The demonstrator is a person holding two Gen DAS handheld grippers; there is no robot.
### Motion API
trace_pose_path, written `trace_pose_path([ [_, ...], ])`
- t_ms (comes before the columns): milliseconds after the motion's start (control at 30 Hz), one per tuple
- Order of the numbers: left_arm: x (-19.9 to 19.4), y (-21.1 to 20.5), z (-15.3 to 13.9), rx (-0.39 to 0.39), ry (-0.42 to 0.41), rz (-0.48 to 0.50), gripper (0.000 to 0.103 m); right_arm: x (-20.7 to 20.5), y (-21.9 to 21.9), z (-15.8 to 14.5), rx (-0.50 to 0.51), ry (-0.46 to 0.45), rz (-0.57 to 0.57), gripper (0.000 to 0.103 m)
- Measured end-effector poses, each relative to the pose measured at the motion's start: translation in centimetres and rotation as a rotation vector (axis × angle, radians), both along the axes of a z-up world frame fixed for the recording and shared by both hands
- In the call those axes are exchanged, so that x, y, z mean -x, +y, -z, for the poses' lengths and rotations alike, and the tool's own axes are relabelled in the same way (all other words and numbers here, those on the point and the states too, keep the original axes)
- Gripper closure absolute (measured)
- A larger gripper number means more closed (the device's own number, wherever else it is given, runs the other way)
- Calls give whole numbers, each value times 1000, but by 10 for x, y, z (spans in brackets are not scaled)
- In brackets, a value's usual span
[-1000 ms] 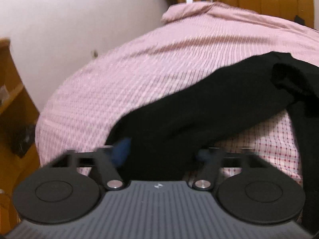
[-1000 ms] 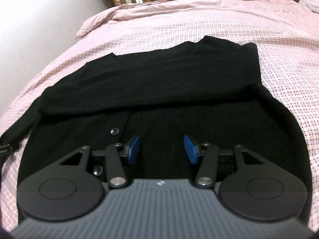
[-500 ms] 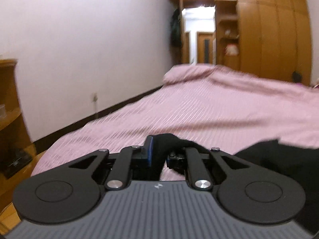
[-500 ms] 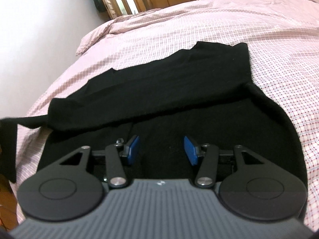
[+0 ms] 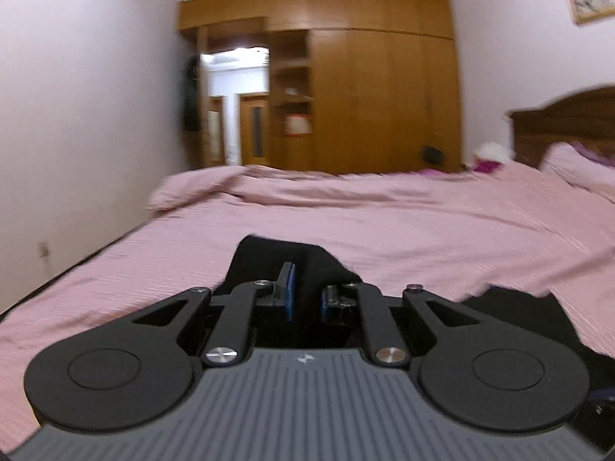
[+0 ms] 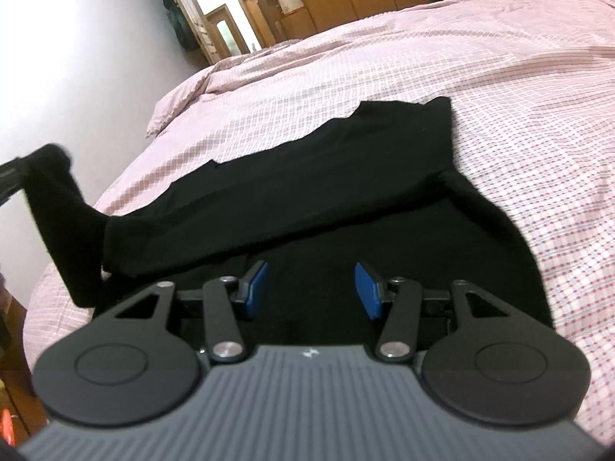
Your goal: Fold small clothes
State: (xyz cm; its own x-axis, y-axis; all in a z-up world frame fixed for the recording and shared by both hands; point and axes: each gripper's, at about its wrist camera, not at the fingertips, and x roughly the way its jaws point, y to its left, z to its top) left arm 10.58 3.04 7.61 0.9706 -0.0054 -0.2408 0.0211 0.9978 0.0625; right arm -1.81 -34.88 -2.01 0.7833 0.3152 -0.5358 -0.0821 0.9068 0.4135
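Observation:
A black buttoned cardigan (image 6: 346,207) lies spread on the pink checked bed (image 6: 519,88). Its upper part is folded over the body. My left gripper (image 5: 305,288) is shut on the end of the cardigan's sleeve (image 5: 284,257) and holds it lifted above the bed. In the right wrist view the lifted sleeve (image 6: 65,223) hangs at the far left, with the left gripper's tip (image 6: 7,178) at the frame edge. My right gripper (image 6: 310,288) is open and empty, low over the cardigan's near part.
A wooden wardrobe (image 5: 365,100) and an open doorway (image 5: 234,107) stand beyond the bed. A wooden headboard (image 5: 569,123) and a pillow (image 5: 576,165) are at the right. A white wall (image 5: 77,115) runs along the bed's left side.
My left gripper closed on the sleeve end and lifted it up off the bed, tilting up toward the room. My right gripper stayed open over the cardigan.

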Motion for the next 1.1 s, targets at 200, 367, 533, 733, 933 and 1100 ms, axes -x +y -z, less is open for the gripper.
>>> trace_pose_path([
  [200,-35,-49,53,22,160,103,88,-1,-17,11,-24,21,41,51],
  [367,-58,-57,104,36,311,100,87,-2,-31,23,-49,47,67,51],
  [533,-77,-39,136,105,401,79,84,-5,-33,29,-51,52,62,52],
  [733,-67,-33,114,115,435,83,63,-5,-28,28,-15,46,57,52],
  [933,-25,-15,77,134,417,95,35,-4,-25,22,-8,43,52,49],
  [1100,8,10,56,109,398,58,32,-3,-12,10,13,9,14,49],
])
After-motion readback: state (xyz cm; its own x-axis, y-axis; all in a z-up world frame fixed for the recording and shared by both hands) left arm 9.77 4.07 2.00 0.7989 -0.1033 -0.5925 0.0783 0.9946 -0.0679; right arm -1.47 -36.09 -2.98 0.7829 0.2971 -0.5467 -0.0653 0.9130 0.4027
